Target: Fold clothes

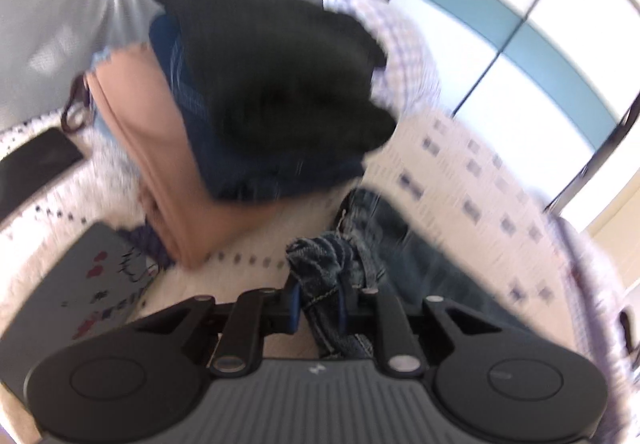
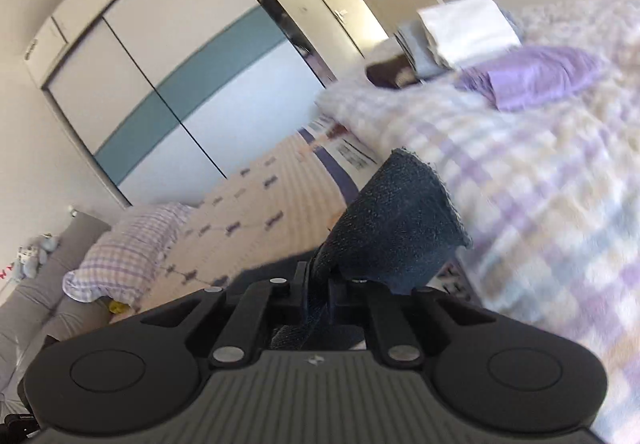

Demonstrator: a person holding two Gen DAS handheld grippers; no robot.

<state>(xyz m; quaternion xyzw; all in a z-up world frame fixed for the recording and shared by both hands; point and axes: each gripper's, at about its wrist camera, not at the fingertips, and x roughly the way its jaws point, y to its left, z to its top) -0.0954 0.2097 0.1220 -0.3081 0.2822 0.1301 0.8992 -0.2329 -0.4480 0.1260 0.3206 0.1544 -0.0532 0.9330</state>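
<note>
My left gripper [image 1: 320, 296] is shut on a bunched waistband of dark blue jeans [image 1: 384, 244], which trail off to the right over the patterned bedspread [image 1: 472, 172]. Just beyond it stands a stack of folded clothes: a black piece [image 1: 280, 72] on top, a navy one [image 1: 188, 92] under it, a tan one [image 1: 144, 132] below. My right gripper [image 2: 318, 286] is shut on a dark blue jeans end [image 2: 400, 220], which stands up above the fingers, lifted over the bed.
A grey laptop with stickers [image 1: 92, 280] and a black phone [image 1: 36, 160] lie at the left. A checked pillow [image 1: 400, 36] sits behind the stack. In the right wrist view a checked blanket [image 2: 540, 184], a purple cloth [image 2: 536, 76] and folded white items [image 2: 464, 32] lie on the bed; a wardrobe [image 2: 180, 84] stands behind.
</note>
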